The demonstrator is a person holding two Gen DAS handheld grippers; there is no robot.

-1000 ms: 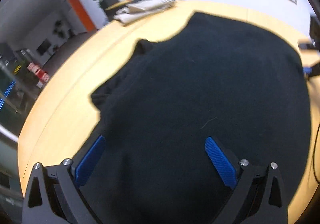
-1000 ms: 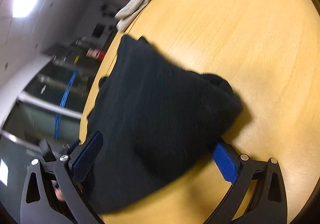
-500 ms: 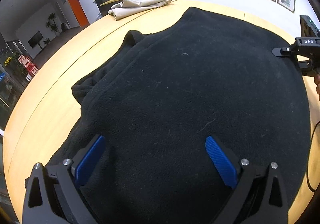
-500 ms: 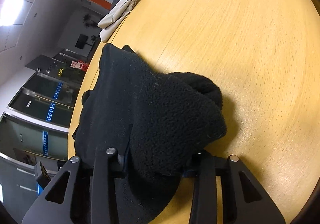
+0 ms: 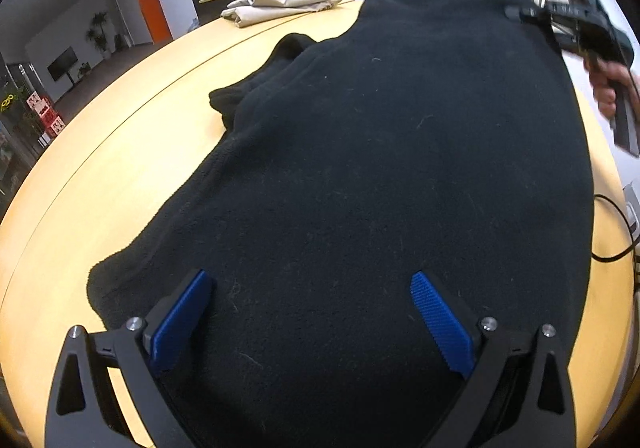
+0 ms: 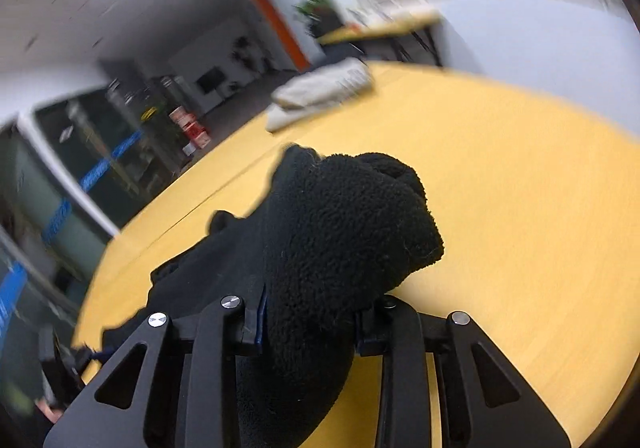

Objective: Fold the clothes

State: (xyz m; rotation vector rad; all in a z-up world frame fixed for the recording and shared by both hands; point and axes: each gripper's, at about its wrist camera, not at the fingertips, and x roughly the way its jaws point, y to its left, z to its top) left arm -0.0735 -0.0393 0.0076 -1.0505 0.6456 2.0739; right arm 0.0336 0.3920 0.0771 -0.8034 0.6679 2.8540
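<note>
A black fleece garment [image 5: 380, 167] lies spread over most of the near half of the pale wood tabletop [image 5: 100, 175], largely flat, with one sleeve bunched at its far left side. No fold line shows across the body, so the folding looks to be at its very start: one corner has been picked up and everything else is left to do.

That corner is in the right tool [image 6: 308, 322], whose jaws have just been closing and now pinch a thick wad of the fleece between them; the wad bulges forward past the fingertips and sits raised off the wood. Seen from the left wrist, the same tool is at the garment's far right corner, held in a person's hand [image 5: 608, 87].

The left tool [image 5: 310, 318] stands with its jaws wide apart over the near hem, the fabric running between and under its blue pads [image 5: 440, 324] without being pressed by them. It grips nothing.

For room, the tabletop to the right of the lifted corner is bare, and a wide strip of wood runs along the garment's left edge. The near left hem lies close to the table's rim, so there is little slack on that side. A folded beige pile [image 5: 280, 5] rests at the far end, well apart from the fleece. A dark cable [image 5: 612, 248] trails off the right rim near the garment's edge and could, perhaps, snag a sweeping fold.
</note>
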